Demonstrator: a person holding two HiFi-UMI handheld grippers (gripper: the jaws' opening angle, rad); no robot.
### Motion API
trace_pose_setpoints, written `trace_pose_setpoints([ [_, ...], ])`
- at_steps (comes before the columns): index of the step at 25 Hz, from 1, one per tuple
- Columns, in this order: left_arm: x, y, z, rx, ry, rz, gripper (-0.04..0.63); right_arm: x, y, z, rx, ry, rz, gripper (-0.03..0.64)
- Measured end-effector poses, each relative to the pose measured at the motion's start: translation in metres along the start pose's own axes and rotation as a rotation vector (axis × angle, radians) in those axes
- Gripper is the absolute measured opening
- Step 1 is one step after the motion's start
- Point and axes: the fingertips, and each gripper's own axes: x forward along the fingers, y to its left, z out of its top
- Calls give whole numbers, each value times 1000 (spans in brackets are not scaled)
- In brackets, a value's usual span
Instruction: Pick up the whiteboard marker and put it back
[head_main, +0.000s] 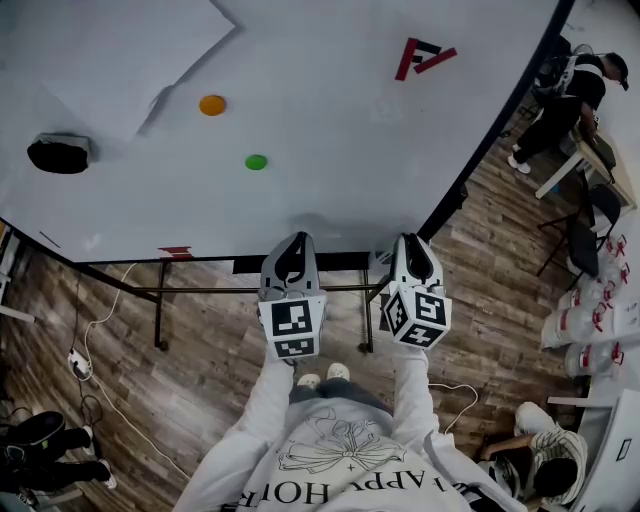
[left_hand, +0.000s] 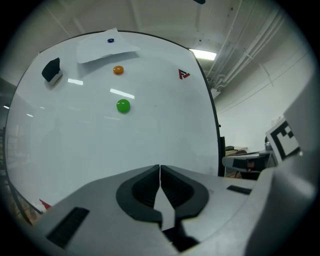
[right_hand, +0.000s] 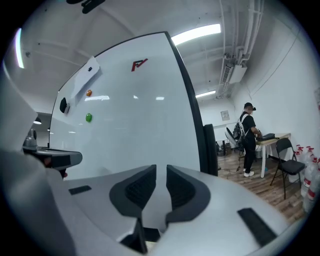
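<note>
No whiteboard marker shows in any view. The whiteboard (head_main: 330, 130) stands in front of me, with a dark tray (head_main: 250, 265) along its lower edge. My left gripper (head_main: 290, 246) is held level before that edge; in the left gripper view the left gripper (left_hand: 159, 170) has its pads touching, shut with nothing in it. My right gripper (head_main: 414, 246) hangs beside it near the board's right end. Seen in the right gripper view, the right gripper (right_hand: 161, 172) shows a narrow gap between its pads, and the gap is empty.
On the board are a green magnet (head_main: 256, 162), an orange magnet (head_main: 212, 105), a black eraser (head_main: 58, 154), a paper sheet (head_main: 120, 50) and a red logo (head_main: 424, 56). A person (head_main: 570, 90) stands at a table on the right, near a chair (head_main: 585, 235). Cables (head_main: 90, 350) lie on the floor.
</note>
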Motion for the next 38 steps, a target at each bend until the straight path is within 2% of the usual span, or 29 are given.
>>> trace_pose_setpoints([
  [4,-8,1,4,-4,-11,-5,8,-12,10,13,-27,-26,7,48],
  [22,-40,5,14,-8,-45,-22,8,-46,33,19,-51,-46,-7,23],
  [38,-52,7,13,-11,-46,-22,8,-57,34,19,-40,-52,-24,18],
])
